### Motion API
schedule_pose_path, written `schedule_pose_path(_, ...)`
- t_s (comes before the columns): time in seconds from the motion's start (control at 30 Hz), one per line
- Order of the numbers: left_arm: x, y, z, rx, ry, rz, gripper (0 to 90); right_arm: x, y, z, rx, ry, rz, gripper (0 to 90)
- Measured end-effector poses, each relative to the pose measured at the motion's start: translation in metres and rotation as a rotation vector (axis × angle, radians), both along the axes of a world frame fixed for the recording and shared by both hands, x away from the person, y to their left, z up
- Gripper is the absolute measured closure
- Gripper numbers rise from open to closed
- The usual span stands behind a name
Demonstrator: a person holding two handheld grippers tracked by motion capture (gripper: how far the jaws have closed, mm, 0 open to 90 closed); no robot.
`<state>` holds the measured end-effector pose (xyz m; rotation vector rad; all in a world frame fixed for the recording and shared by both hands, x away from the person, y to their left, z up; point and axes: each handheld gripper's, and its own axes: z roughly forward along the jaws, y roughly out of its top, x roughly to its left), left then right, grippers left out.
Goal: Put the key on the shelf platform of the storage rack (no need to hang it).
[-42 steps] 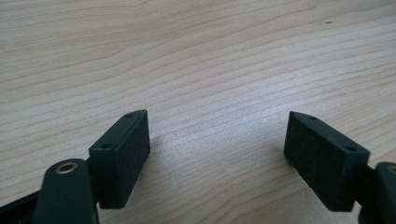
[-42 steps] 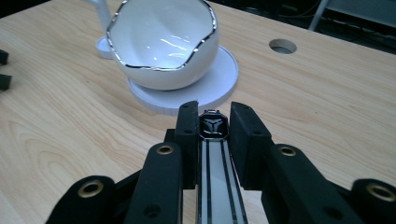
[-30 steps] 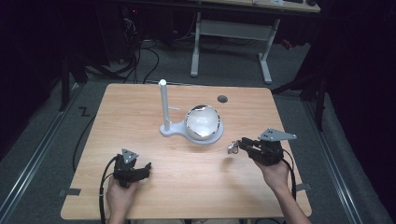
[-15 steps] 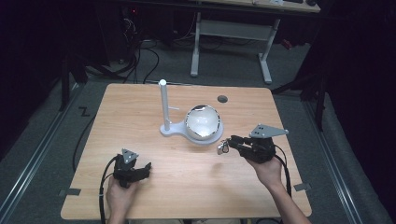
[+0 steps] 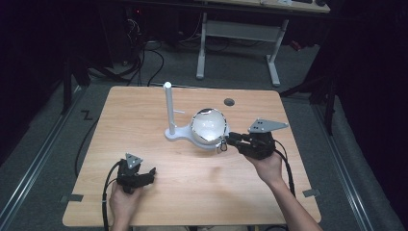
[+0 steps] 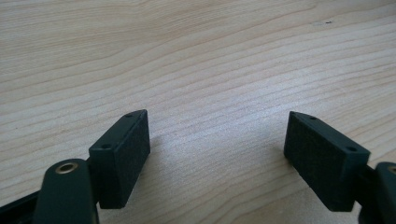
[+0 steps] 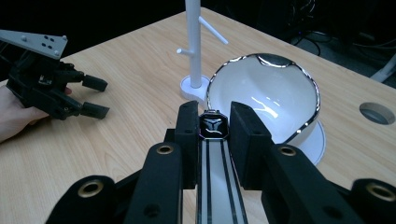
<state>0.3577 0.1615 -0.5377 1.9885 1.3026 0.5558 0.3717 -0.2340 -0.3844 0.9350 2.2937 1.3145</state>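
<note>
Pinching a black watch [image 7: 212,127] by its face, the right gripper [image 7: 212,122] hovers beside the white bowl [image 7: 266,95]. The left gripper [image 6: 217,149] rests wide open and empty on the table [image 6: 210,56].

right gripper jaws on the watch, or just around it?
Touching. In the right gripper view both black jaws of the right gripper press flat against the sides of the watch, no gap either side, its band running back between them.

A fixed overhead camera looks forward and down across the whole wooden table [image 5: 144,115]. The left gripper camera sits low, close against bare tabletop. The right gripper camera faces left across the table, sharing the white bowl [image 7: 275,93] and stand [image 7: 194,42] with overhead.
</note>
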Motion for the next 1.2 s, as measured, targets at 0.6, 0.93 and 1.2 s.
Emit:
schedule_pose_path(0.6, 0.000, 0.001, 0.000, -0.006, 0.001, 0.000, 22.9, 0.029, 0.018, 0.023, -0.010, -0.015, 0.004, 74.5)
schedule_pose_path(0.93, 0.000, 0.001, 0.000, -0.007, 0.001, 0.000, 22.5, 0.047, 0.022, 0.021, -0.019, -0.004, -0.034, 74.5)
schedule_pose_path(1.2, 0.000, 0.001, 0.000, -0.010, 0.001, -0.001, 22.5, 0.060, 0.026, 0.011, -0.039, 0.018, -0.063, 74.4)
